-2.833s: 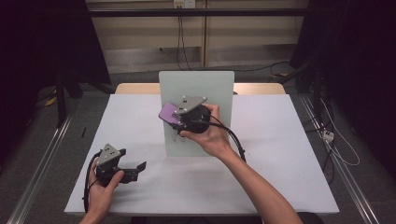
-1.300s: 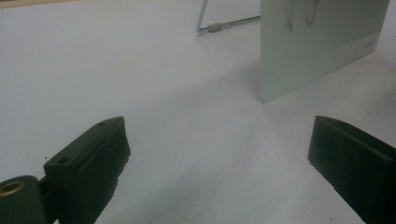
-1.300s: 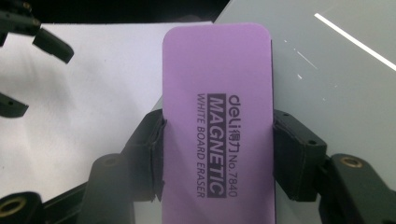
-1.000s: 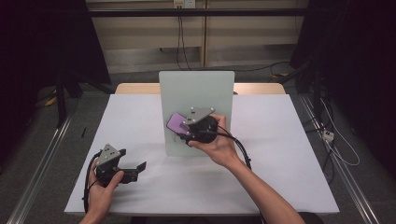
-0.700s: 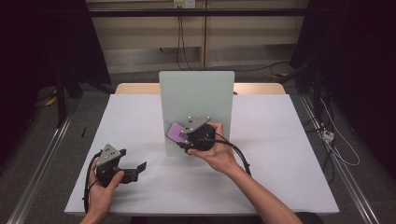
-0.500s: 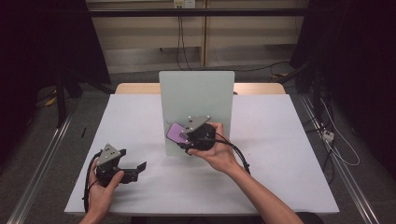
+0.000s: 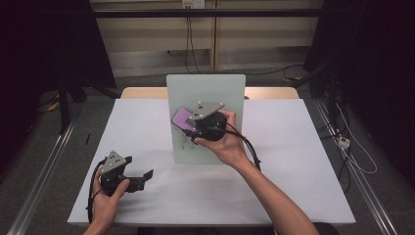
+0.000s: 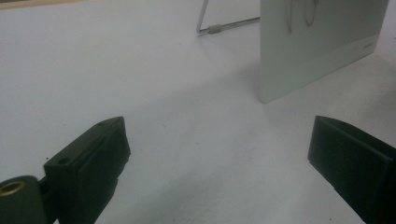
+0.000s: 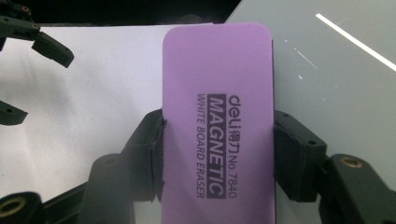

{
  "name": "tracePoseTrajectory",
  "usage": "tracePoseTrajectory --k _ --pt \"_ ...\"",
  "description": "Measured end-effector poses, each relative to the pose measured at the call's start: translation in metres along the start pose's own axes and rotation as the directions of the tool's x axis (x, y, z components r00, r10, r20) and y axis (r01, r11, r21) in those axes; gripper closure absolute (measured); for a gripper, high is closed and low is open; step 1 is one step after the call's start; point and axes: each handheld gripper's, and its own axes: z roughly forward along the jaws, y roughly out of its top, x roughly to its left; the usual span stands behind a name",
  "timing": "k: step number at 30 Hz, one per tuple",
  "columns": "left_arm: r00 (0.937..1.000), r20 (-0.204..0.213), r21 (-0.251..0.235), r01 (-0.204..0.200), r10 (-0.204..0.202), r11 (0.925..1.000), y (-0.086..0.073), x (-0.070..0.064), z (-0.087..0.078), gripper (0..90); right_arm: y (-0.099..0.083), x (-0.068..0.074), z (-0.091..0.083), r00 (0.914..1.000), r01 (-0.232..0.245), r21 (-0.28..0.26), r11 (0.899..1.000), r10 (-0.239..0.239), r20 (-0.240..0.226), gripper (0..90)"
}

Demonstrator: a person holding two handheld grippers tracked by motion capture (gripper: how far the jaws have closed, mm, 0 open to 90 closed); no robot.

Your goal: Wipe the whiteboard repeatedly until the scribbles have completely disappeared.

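Over on the left, the left gripper (image 7: 139, 175) rests low on the white table (image 7: 293, 147), jaws spread wide with nothing between them. In the middle stands the whiteboard (image 7: 205, 93), faint marks on it. The right gripper (image 7: 188, 128) has a purple eraser (image 7: 183, 118) pinched between its jaws, pressed against the board's face.

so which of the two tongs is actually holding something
The right tongs, up at the whiteboard, are clamped on the purple eraser. The left tongs rest open on the table with nothing between them.
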Motion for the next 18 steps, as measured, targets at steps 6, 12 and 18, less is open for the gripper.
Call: tracePoseTrajectory --k 6,12,18 --pt "1.0 0.003 0.003 -0.003 0.003 1.0 0.0 -0.001 0.0 5.0 -0.002 0.012 0.011 0.9995 0.027 0.028 0.999 -0.026 -0.016 42.1" --pt "1.0 -0.001 0.007 0.0 0.0 1.0 0.0 0.0 0.001 5.0 -0.011 0.023 0.023 0.9984 0.035 0.051 0.998 -0.032 -0.047 42.0" --pt "1.0 0.001 0.006 -0.004 0.004 1.0 0.0 -0.001 0.001 5.0 -0.02 0.033 0.032 0.9959 0.043 0.081 0.996 -0.037 -0.082 42.0"
